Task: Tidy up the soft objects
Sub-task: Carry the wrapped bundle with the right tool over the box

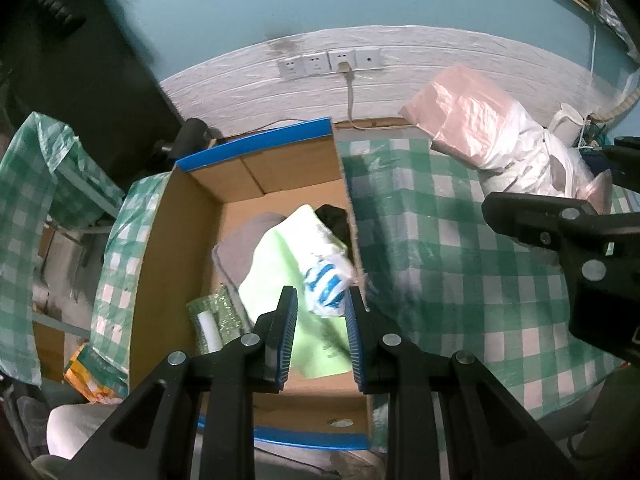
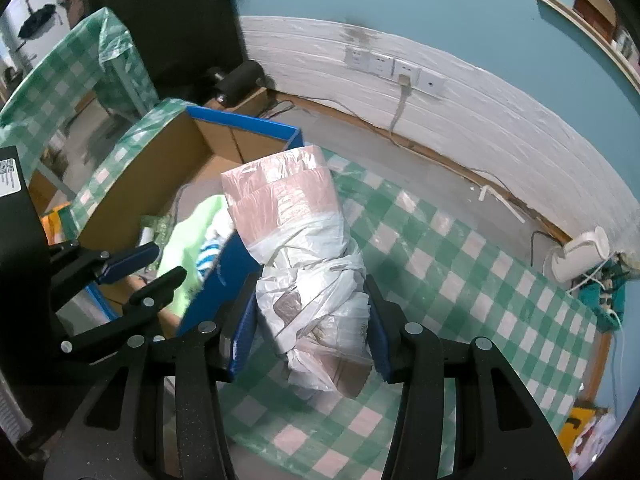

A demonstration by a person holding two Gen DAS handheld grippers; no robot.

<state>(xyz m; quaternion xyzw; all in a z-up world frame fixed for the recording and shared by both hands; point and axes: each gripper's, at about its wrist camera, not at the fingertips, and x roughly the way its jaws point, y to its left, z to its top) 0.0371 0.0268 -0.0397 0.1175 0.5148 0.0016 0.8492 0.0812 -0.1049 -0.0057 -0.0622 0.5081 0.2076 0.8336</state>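
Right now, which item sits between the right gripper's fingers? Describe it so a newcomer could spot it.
Start at the cardboard box with blue edges on the green-checked tablecloth. Just right of it, between the right gripper fingers, is a plastic-wrapped bundle. Unlike the loose cloths in the box, it is knotted white plastic with a pink top.

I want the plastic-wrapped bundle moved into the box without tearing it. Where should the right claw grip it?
Grip the white-wrapped lower half of the bundle, from above with a finger on each long side, as the right claw straddles it now. That part looks knotted and firm; the pink upper end is loose film that would likely slip.
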